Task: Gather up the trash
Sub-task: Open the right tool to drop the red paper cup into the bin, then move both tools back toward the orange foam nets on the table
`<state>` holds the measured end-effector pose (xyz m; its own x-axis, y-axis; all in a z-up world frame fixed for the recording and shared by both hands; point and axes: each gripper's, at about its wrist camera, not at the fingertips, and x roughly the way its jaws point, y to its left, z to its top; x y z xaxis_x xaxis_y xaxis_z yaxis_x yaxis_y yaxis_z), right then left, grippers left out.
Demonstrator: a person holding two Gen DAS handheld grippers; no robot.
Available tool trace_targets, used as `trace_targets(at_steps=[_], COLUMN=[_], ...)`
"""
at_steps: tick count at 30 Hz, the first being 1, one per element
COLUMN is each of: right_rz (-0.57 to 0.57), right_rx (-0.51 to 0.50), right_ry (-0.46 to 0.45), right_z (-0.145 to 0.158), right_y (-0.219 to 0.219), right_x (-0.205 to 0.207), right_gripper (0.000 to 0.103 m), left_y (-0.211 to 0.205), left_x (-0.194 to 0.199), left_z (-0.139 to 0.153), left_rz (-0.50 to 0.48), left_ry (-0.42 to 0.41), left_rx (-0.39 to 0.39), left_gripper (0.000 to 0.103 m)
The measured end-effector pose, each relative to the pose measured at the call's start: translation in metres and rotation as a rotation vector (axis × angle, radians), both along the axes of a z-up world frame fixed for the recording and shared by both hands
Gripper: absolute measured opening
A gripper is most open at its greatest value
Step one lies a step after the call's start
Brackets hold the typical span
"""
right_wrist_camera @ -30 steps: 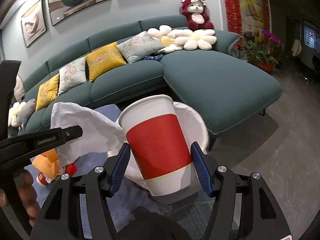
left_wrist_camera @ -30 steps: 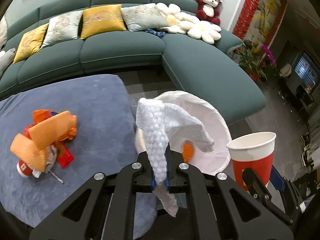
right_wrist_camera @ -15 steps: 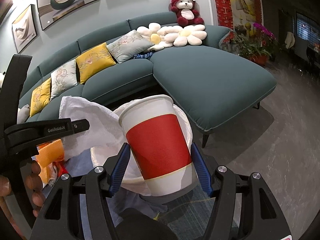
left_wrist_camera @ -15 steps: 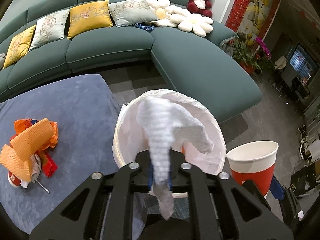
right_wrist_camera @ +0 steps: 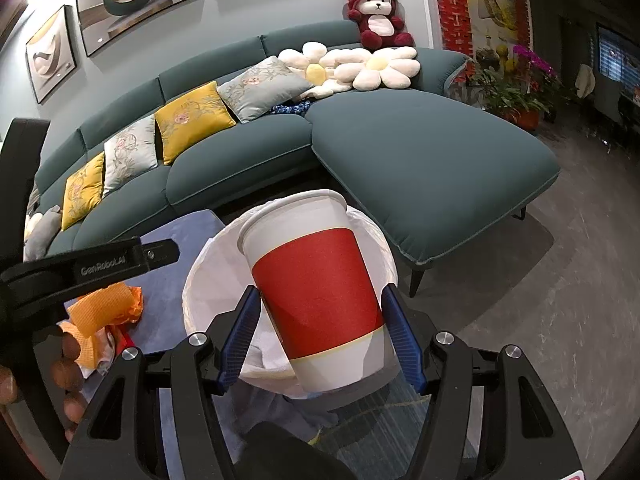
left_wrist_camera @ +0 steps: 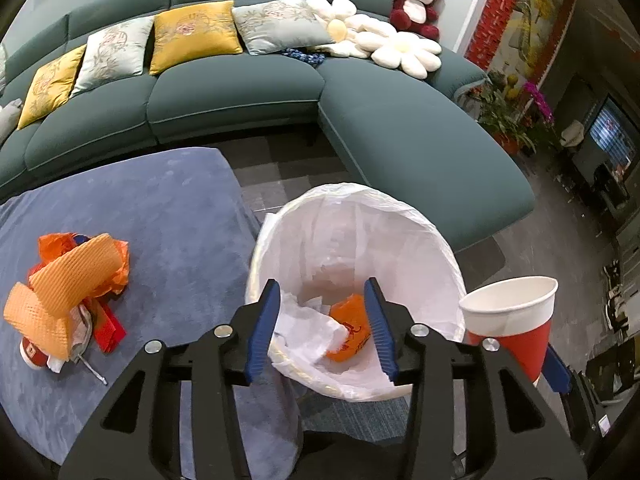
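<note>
My right jaws [right_wrist_camera: 320, 336] clamp the paper cup [right_wrist_camera: 310, 280] by its red band, just above the lined bin [left_wrist_camera: 416, 228]; it is light, thin-walled and crushable, so gentle mid-wall pressure suits. My left jaws [left_wrist_camera: 320, 324] are opening over the bin with nothing between them; white tissue [left_wrist_camera: 308, 330] lies crumpled inside.

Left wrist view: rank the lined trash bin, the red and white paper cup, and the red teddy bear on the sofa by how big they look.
1. Trash bin, clearly largest.
2. Paper cup.
3. Teddy bear, smallest, though it sits much farther from the camera, so its true size is unsure.
</note>
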<state>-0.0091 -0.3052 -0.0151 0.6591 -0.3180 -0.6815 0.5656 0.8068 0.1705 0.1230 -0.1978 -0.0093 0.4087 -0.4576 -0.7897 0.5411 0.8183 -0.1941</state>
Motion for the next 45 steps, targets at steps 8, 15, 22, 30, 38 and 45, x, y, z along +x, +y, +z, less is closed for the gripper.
trace_targets(at_steps=[8, 15, 22, 30, 38, 45], right_rz=[0.023, 0.044, 0.056, 0.089, 0.155, 0.222], right_rx=[-0.02, -0.047, -0.081, -0.088, -0.083, -0.09], right_ry=[-0.004, -0.002, 0.008, -0.021, -0.01, 0.004], right_z=[0.004, 0.009, 0.012, 0.027, 0.03, 0.03], right_y=[0.001, 0.004, 0.005, 0.028, 0.074, 0.12], right_x=[0.017, 0.036, 0.056, 0.062, 0.068, 0.08], right_gripper=[0.06, 0.061, 0.062, 0.068, 0.072, 0.074], left_y=[0.015, 0.025, 0.044, 0.082, 0.129, 0.192], left_x=[0.007, 0.013, 0.018, 0.024, 0.027, 0.034], left_z=[0.003, 0.003, 0.001, -0.005, -0.006, -0.009], left_rz=[0.032, 0.059, 0.095, 0.17, 0.252, 0.352], left_ry=[-0.002, 0.006, 0.02, 0.028, 0.027, 0.027], left_rx=[0.004, 0.0, -0.002, -0.003, -0.013, -0.019], left_gripper=[0.042, 0.048, 0.064, 0.07, 0.077, 0.079])
